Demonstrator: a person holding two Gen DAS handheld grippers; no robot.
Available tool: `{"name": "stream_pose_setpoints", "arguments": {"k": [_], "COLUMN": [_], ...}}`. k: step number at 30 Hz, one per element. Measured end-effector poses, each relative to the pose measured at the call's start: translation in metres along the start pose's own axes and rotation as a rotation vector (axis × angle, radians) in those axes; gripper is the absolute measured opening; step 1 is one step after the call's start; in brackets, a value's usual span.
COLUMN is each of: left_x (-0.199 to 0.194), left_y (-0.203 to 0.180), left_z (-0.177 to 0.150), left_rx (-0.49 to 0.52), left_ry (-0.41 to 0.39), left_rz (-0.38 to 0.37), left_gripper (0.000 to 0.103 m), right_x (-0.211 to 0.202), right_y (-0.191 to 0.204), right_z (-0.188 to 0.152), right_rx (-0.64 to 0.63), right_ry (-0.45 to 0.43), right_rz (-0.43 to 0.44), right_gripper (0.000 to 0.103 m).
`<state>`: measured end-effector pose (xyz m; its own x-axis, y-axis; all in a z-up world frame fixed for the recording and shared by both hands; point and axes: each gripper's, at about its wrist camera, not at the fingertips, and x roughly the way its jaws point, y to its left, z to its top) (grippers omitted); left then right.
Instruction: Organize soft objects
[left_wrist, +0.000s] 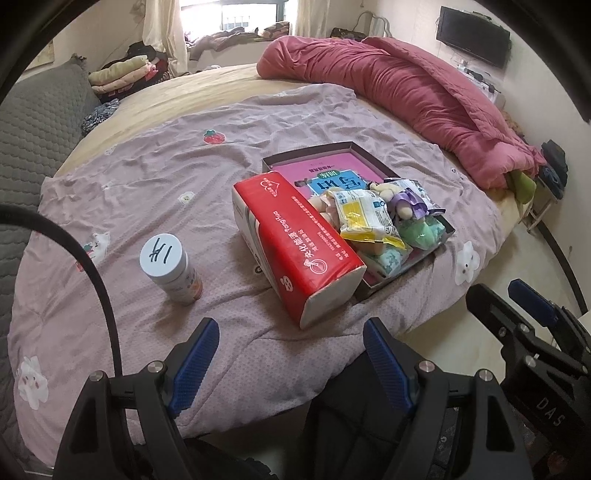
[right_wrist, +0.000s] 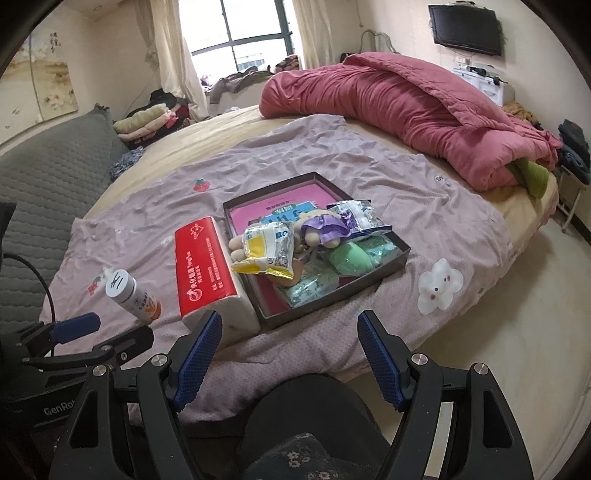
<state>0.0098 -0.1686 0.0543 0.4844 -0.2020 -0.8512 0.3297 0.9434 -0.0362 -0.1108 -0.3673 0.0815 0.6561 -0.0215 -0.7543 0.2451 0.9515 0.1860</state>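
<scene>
A dark shallow box (left_wrist: 373, 286) (right_wrist: 400, 254) lies on the bed's pink blanket. It holds a yellow snack packet (left_wrist: 365, 218) (right_wrist: 267, 251), a purple plush doll (left_wrist: 404, 205) (right_wrist: 325, 230), a green soft toy (left_wrist: 424, 230) (right_wrist: 347, 260) and mint tissue packs (left_wrist: 391, 260) (right_wrist: 312, 290). A red tissue pack (left_wrist: 291, 236) (right_wrist: 207, 266) lies against the box's left side. My left gripper (left_wrist: 291, 336) is open and empty, near the blanket's front edge. My right gripper (right_wrist: 290, 326) is open and empty, just in front of the box.
A white-capped bottle (left_wrist: 170, 267) (right_wrist: 131, 293) stands left of the tissue pack. A rolled red quilt (left_wrist: 406, 96) (right_wrist: 406, 110) lies at the back right. A grey pillow (left_wrist: 40, 110) and folded clothes (left_wrist: 122, 75) lie at the left. The floor (right_wrist: 517, 314) is at the right.
</scene>
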Motion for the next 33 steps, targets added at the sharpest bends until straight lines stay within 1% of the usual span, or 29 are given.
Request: {"name": "stream_pose_setpoints", "arguments": {"k": [17,33], "left_x": [0.0006,0.0012], "left_y": [0.0005,0.0008], "left_z": [-0.0025,-0.0039], "left_rx": [0.001,-0.003], "left_ry": [0.003,-0.010], "left_rz": [-0.012,-0.016], "left_gripper": [0.080,0.080], "right_x": [-0.0037,0.0001], "right_y": [0.0068,0.0022], "right_z": [0.0047,0.0029], "right_rx": [-0.029,-0.009], "right_ry": [-0.009,-0.002], "right_rz": [-0.007,-0.002], "right_gripper": [0.077,0.077]}}
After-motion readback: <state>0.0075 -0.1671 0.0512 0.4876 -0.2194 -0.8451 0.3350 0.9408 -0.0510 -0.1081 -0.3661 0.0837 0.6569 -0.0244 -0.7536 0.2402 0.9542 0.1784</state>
